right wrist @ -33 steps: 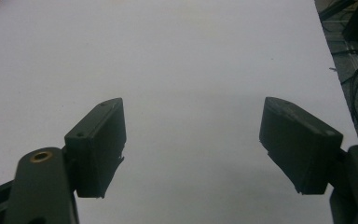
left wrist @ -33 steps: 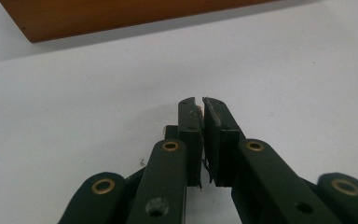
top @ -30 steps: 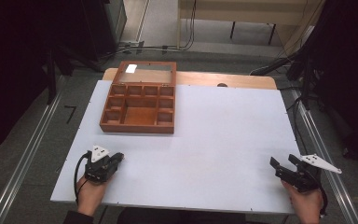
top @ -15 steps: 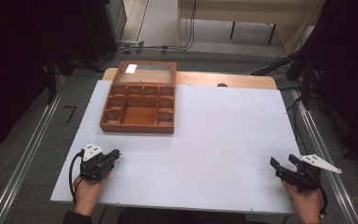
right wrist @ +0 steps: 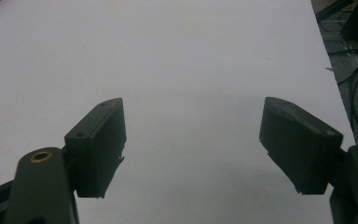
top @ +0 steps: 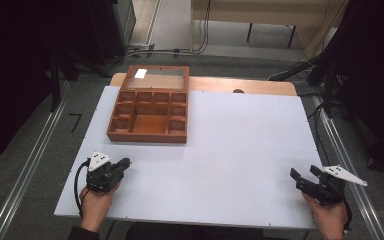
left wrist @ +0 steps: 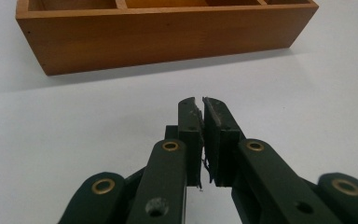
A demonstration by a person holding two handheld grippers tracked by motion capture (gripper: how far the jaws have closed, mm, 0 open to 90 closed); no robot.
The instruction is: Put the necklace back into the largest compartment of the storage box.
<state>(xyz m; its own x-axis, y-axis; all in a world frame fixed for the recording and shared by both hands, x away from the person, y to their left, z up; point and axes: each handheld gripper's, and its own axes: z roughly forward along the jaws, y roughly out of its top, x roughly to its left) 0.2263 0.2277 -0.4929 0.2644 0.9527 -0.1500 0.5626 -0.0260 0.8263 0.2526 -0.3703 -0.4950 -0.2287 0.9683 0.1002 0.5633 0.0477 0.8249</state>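
Note:
A wooden compartment box (top: 147, 136) stands open at the back left of the white table (top: 240, 140); its glass-paned lid (top: 160, 79) lies folded back behind it. The compartments look empty. My left gripper (top: 123, 164) rests near the front left edge, held by a hand, jaws shut with nothing between them. In the left gripper view the shut jaws (left wrist: 202, 105) point at the box's front wall (left wrist: 168, 37), a short way off. My right gripper (top: 302, 176) sits at the front right corner, jaws open. In the right gripper view those open jaws (right wrist: 193, 135) frame bare tabletop.
A wooden board (top: 240, 86) juts out behind the table's far edge. Metal rails (top: 25, 170) run along the floor on the left and right. Cables (top: 175, 50) lie on the floor beyond, and dark equipment stands at both sides.
My left gripper has edged slightly to the left. The right gripper and the box have stayed where they were.

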